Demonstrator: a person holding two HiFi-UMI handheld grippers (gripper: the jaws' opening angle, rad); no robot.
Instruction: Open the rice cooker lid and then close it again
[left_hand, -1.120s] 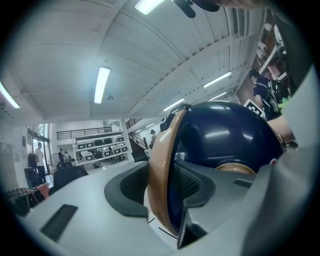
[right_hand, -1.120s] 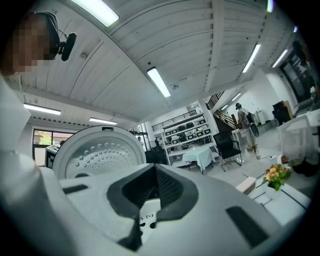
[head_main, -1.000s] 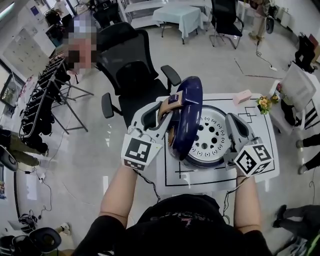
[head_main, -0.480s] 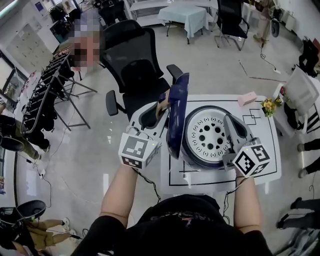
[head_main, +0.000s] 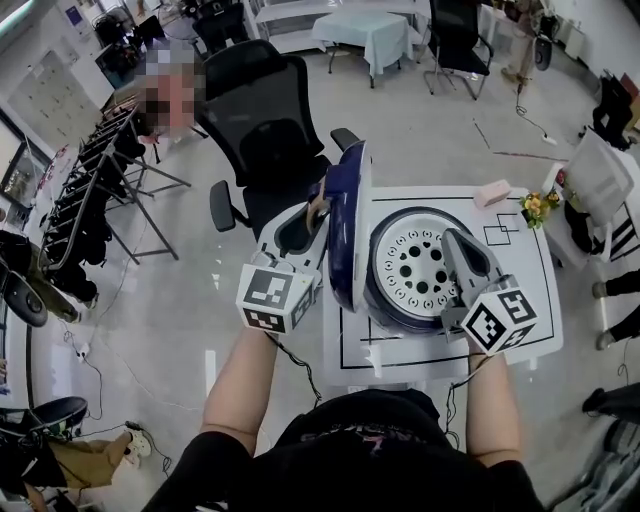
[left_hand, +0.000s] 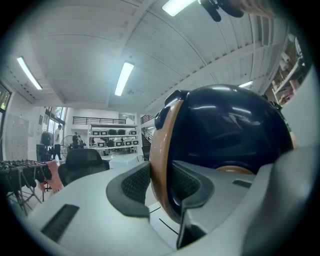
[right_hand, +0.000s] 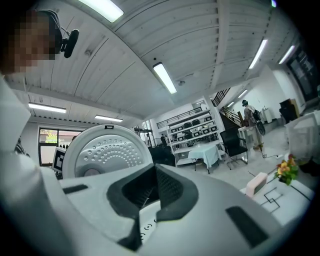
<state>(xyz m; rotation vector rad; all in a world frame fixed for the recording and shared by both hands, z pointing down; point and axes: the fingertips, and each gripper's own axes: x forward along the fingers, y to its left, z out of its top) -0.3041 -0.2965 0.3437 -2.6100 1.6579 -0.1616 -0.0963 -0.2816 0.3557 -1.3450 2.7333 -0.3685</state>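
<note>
One sec takes the lid (head_main: 345, 228), clamped at its rim btwn the left gripper's (head_main: 318, 214) jaws, from tilted to upright, so opening looks done, closing next; right gripper (head_main: 449, 243), jaws together & empty, sits by the cooker (head_main: 400, 322).

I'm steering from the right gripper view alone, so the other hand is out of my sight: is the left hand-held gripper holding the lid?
Observer: Yes. Its own view shows the left hand-held gripper clamped on the tan rim of the lid.
Operator: How far open is the lid?
Observer: In the head view it stands about upright along the left side of the rice cooker, whose top is uncovered.
</note>
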